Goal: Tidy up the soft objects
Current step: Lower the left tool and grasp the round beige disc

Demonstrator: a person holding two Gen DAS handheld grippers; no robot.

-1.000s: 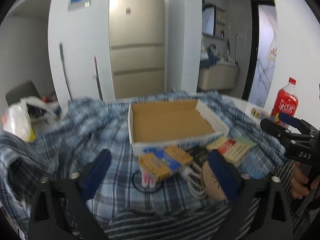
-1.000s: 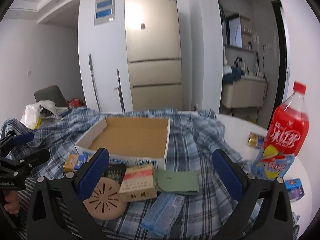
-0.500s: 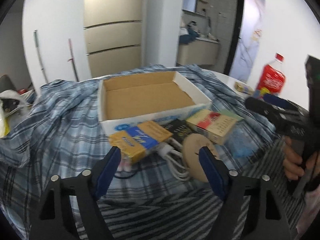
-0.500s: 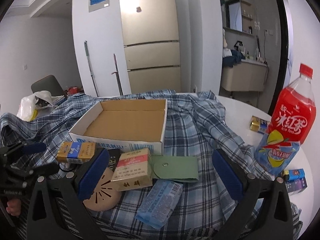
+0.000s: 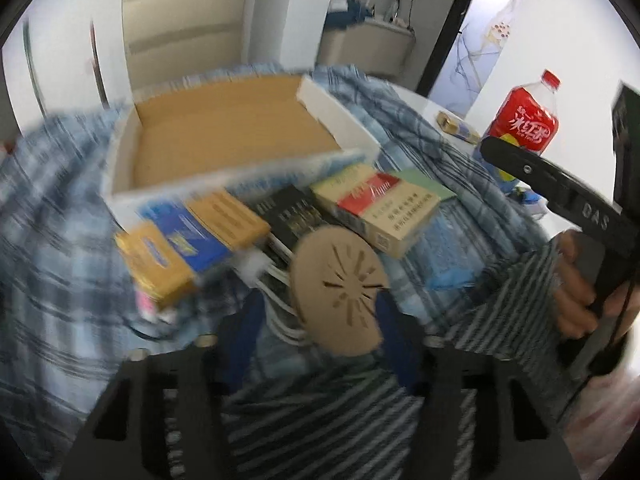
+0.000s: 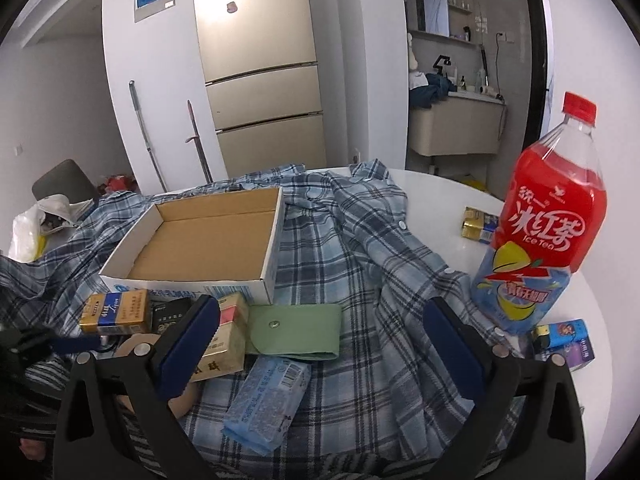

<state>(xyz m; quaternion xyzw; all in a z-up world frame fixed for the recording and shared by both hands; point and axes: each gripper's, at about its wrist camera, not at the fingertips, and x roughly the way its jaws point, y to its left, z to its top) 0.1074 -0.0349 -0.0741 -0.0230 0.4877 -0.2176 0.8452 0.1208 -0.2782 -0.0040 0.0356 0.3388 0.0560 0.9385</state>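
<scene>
A tan round slotted disc (image 5: 340, 292) lies on a white cable (image 5: 276, 280) at the edge of a striped cloth (image 5: 320, 404). My left gripper (image 5: 320, 332) points down at it with jaws closing; the disc sits between the blue fingers (image 5: 244, 328), and no press shows in the blur. My right gripper (image 6: 320, 344) stands wide open above a green pouch (image 6: 296, 332) and a blue tissue packet (image 6: 268, 404), holding nothing. An empty cardboard tray (image 6: 272, 236) rests on a blue plaid shirt (image 6: 360, 248). Cigarette packs (image 5: 380, 208) lie in front of it.
A red ice tea bottle (image 6: 548, 232) stands at the right on the white table (image 6: 440, 192), with small boxes (image 6: 568, 340) near it. A white bag (image 6: 28, 232) sits far left. In the left wrist view a hand (image 5: 576, 292) holds the right gripper's black body (image 5: 560, 192).
The left gripper has tipped downward and come closer to the tan disc, and its fingers have narrowed around it. The right gripper has edged forward over the pouch and tissue packet.
</scene>
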